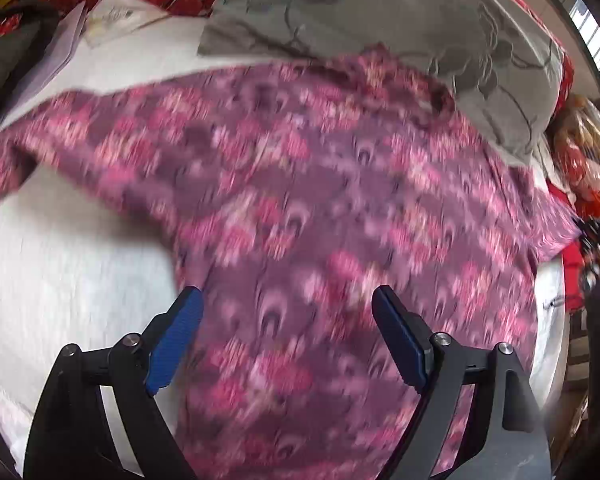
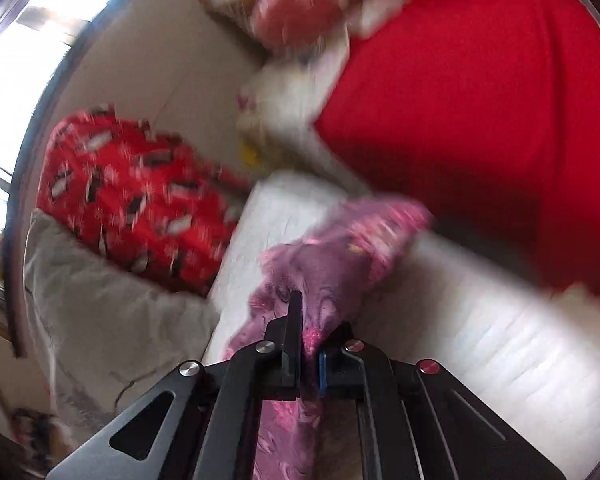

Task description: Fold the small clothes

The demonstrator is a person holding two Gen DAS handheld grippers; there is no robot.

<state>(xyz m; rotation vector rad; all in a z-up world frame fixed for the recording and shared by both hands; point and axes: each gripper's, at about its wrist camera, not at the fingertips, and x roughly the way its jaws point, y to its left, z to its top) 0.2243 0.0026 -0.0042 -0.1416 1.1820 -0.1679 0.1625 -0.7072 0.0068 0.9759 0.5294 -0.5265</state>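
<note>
A purple and pink patterned garment (image 1: 300, 200) lies spread on the white bed (image 1: 60, 260), blurred by motion. My left gripper (image 1: 286, 300) is open and empty, its blue pads just above the garment's near part. My right gripper (image 2: 310, 320) is shut on a bunched edge of the same garment (image 2: 332, 252), which hangs from the jaws and trails over the white mattress (image 2: 480, 340). In the left wrist view the right gripper (image 1: 596, 240) shows at the garment's far right edge.
A grey embroidered pillow (image 1: 380, 20) lies behind the garment, also in the right wrist view (image 2: 100, 312). A red patterned cushion (image 2: 132, 196) and a big red cloth (image 2: 480, 120) lie beyond. Papers (image 1: 60, 40) sit at the bed's far left.
</note>
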